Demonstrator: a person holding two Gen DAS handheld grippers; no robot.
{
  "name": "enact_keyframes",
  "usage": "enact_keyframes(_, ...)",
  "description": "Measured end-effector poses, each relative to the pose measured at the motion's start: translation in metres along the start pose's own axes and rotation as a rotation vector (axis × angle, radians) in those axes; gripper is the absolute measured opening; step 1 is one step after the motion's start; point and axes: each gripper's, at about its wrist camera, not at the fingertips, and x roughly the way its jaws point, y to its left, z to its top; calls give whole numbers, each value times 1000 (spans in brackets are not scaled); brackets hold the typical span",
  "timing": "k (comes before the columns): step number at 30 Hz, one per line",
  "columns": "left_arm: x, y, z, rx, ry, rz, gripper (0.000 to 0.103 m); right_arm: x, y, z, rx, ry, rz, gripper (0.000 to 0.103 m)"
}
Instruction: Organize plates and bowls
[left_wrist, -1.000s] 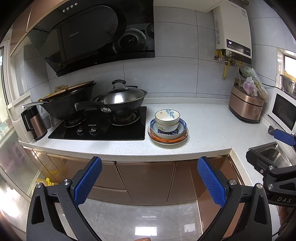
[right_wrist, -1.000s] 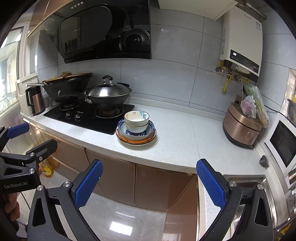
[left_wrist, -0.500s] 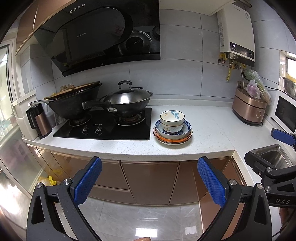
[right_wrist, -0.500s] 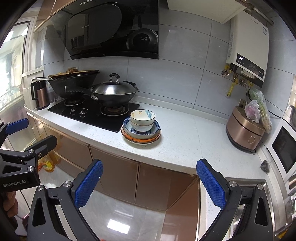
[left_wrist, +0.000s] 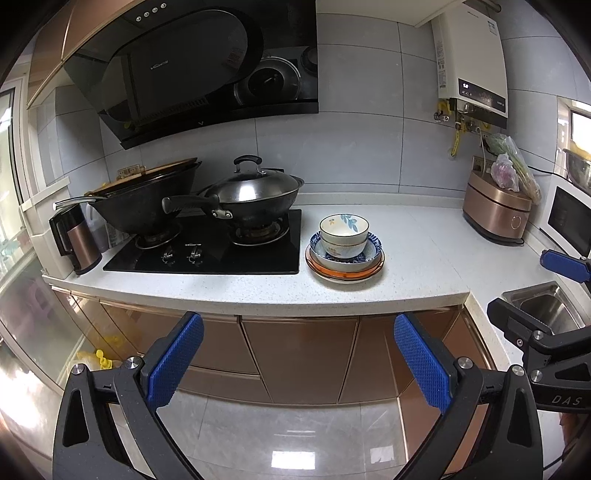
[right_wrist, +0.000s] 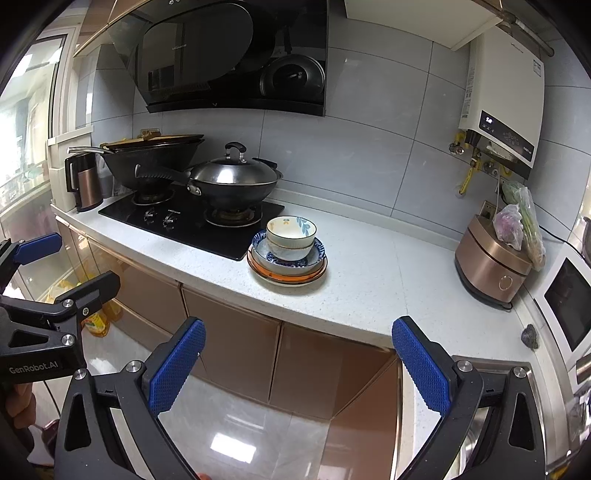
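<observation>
Left gripper (left_wrist: 298, 363): held level out past the counter edge, over the floor, blue pads spread wide, nothing between them.
Right gripper (right_wrist: 297, 363): beside it at like height, pads likewise wide apart and empty, aimed at the counter corner.
Hob (left_wrist: 207, 247): two woks, one lidded, on the black cooktop at left; a kettle (left_wrist: 75, 240) at the far left edge.
Stack (left_wrist: 344, 251): just right of the hob, near the front edge; two small bowls nested in a blue-patterned bowl on an orange-rimmed plate.
Counter (left_wrist: 417, 266): bare white top runs right from the stack to a copper rice cooker (left_wrist: 495, 210).
Sink (left_wrist: 543, 310): at right, round the counter corner.
</observation>
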Motion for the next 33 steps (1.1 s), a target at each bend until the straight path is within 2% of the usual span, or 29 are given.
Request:
enact_keyframes(23, 2, 5, -2, -6, 0, -10, 101, 7, 3, 1, -23, 24, 0, 103)
enact_keyframes(33, 2, 11, -11, -21, -38, 12, 101, -1, 8, -19, -6, -34, -3, 103)
